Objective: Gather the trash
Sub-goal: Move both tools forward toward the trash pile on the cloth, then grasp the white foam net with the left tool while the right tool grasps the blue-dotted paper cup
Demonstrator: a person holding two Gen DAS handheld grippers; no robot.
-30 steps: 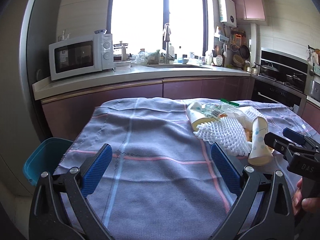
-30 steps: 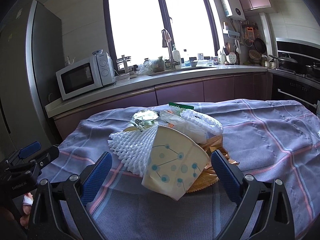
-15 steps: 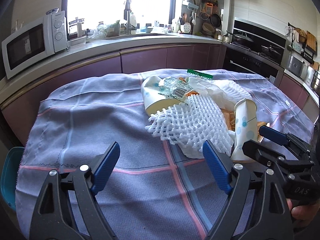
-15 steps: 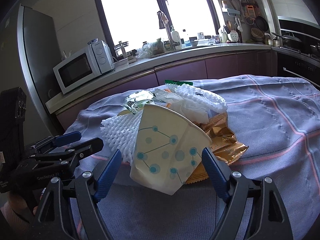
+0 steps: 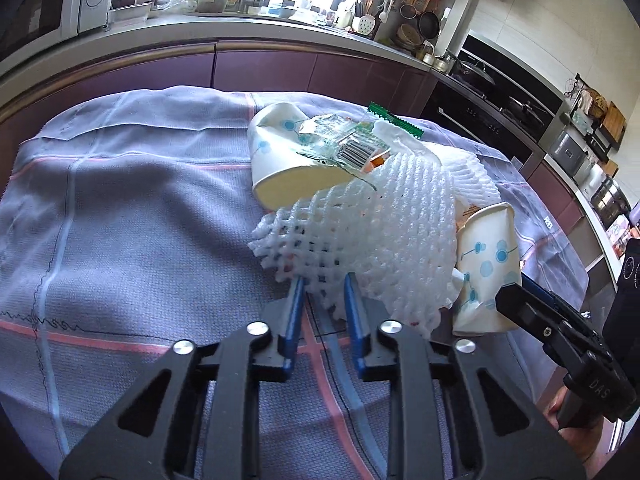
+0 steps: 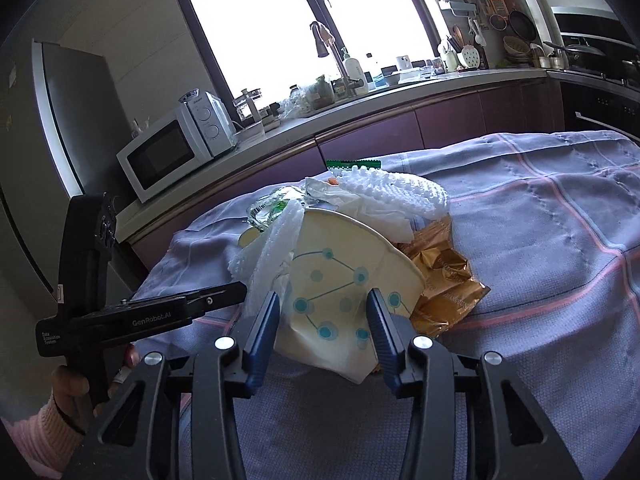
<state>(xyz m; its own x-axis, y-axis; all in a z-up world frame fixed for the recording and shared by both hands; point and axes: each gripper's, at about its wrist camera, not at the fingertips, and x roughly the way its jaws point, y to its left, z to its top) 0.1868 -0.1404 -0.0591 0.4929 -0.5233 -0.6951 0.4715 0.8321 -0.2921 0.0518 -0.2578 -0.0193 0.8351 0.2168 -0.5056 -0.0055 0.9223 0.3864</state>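
Note:
A pile of trash lies on the purple-grey checked cloth (image 5: 120, 216). My left gripper (image 5: 323, 285) is shut on the near edge of a white foam fruit net (image 5: 376, 232). My right gripper (image 6: 323, 304) is shut on a crushed paper cup with blue dots (image 6: 340, 284), which also shows in the left wrist view (image 5: 490, 264). A second paper cup (image 5: 280, 152) lies on its side behind the net, with a clear wrapper with a barcode (image 5: 344, 146) on it. A gold snack bag (image 6: 444, 284) lies right of the held cup.
A second foam net (image 6: 400, 192) and a green wrapper strip (image 6: 352, 165) lie at the back of the pile. A microwave (image 6: 176, 148) stands on the counter behind, with a sink tap (image 6: 328, 48) and a stove (image 5: 500, 100) further right.
Both grippers moved in on the pile and closed: the left on the foam net's edge, the right on the blue-dotted cup. The left view swung right, away from the teal bin.

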